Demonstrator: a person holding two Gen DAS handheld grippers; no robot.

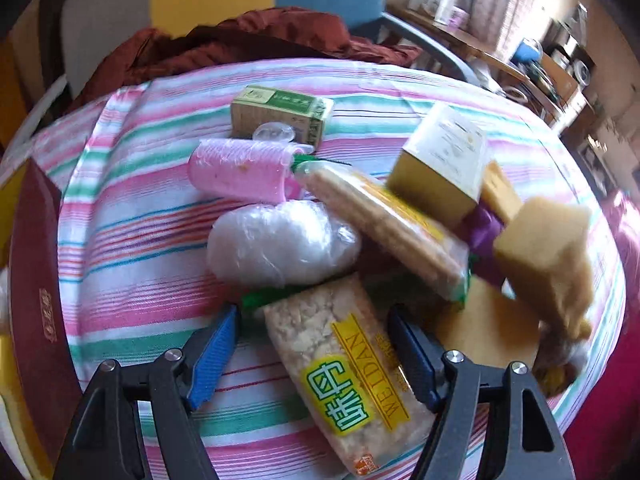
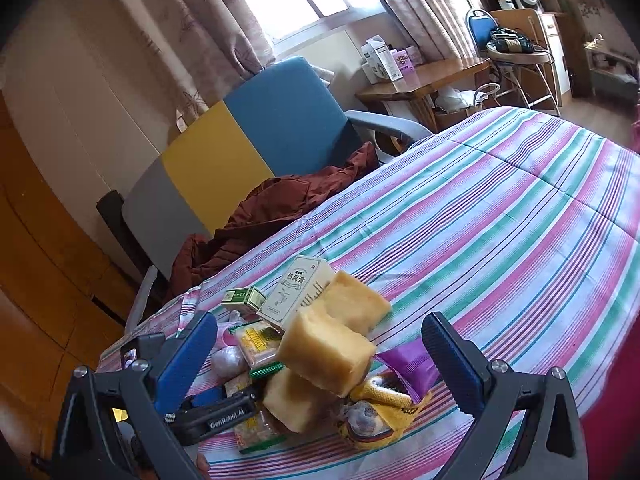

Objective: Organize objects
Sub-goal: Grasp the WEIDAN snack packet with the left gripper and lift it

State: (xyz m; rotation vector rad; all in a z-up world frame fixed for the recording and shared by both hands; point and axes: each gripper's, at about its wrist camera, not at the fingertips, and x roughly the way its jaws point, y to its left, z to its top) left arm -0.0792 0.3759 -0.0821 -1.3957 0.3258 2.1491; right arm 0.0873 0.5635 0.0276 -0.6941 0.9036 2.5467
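Note:
A pile of items lies on the striped bedspread [image 1: 132,216]. In the left wrist view my left gripper [image 1: 316,344] is open, its blue fingers either side of a clear snack pack with a yellow-green label [image 1: 344,372]. Behind it lie a second snack pack [image 1: 384,220], a white plastic bag [image 1: 280,244], a pink roller [image 1: 244,168], a green box [image 1: 280,114], a cream box [image 1: 444,156] and blurred tan sponge blocks [image 1: 548,256]. In the right wrist view my right gripper [image 2: 320,344] is open over the pile, with the sponge blocks [image 2: 328,348] between its fingers and the cream box [image 2: 298,292] beyond. The left gripper [image 2: 216,412] shows below.
A dark red box [image 1: 36,304] lies at the bed's left edge. A maroon jacket [image 2: 272,204] lies on a blue, yellow and grey chair [image 2: 240,140] beside the bed. A yellow patterned pouch [image 2: 380,412] and purple wrapper [image 2: 408,364] sit in the pile. A wooden desk [image 2: 424,76] stands by the window.

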